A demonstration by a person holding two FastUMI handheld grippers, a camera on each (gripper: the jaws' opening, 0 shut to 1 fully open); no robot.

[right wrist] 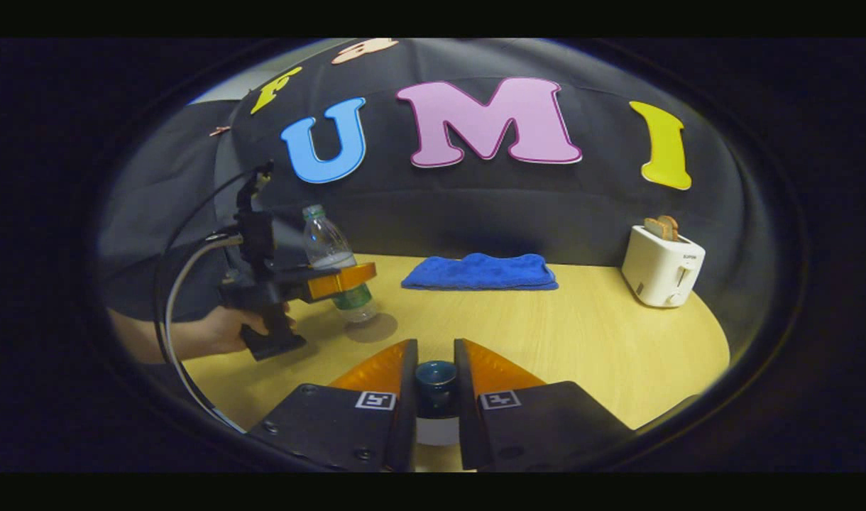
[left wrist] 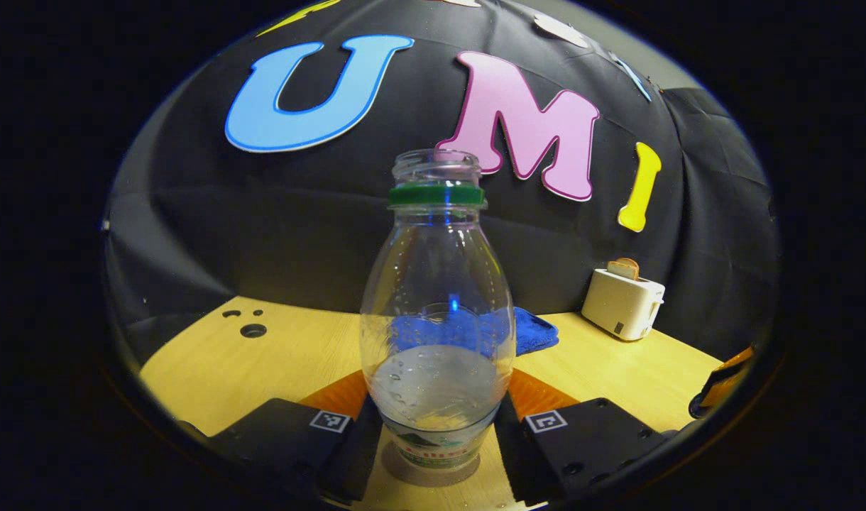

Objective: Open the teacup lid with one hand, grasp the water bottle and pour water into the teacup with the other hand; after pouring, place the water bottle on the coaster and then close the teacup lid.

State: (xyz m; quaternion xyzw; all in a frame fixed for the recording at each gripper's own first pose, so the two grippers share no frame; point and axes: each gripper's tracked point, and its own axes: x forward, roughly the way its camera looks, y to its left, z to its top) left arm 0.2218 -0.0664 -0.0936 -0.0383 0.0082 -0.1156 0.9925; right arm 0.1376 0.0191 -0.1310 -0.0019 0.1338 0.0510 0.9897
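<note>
left tongs (left wrist: pixel 436 426) tight around water bottle (left wrist: pixel 436 312)

Counted: one water bottle (left wrist: pixel 436 312), one teacup lid (right wrist: pixel 436 375), one blue towel (right wrist: pixel 480 272), one toaster (right wrist: pixel 661 265) holding two toast slices (right wrist: pixel 664 227), two grippers, one table (right wrist: pixel 582 333).

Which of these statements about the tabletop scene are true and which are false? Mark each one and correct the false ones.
1. The water bottle has no cap on. True.
2. The left hand-held gripper grips the bottle by its neck. False: its fingers press on the lower body.
3. The right hand-held gripper is closed on the teacup lid. True.
4. The blue cloth lies in front of the toaster. False: it lies to the toaster's left, by the wall.
</note>
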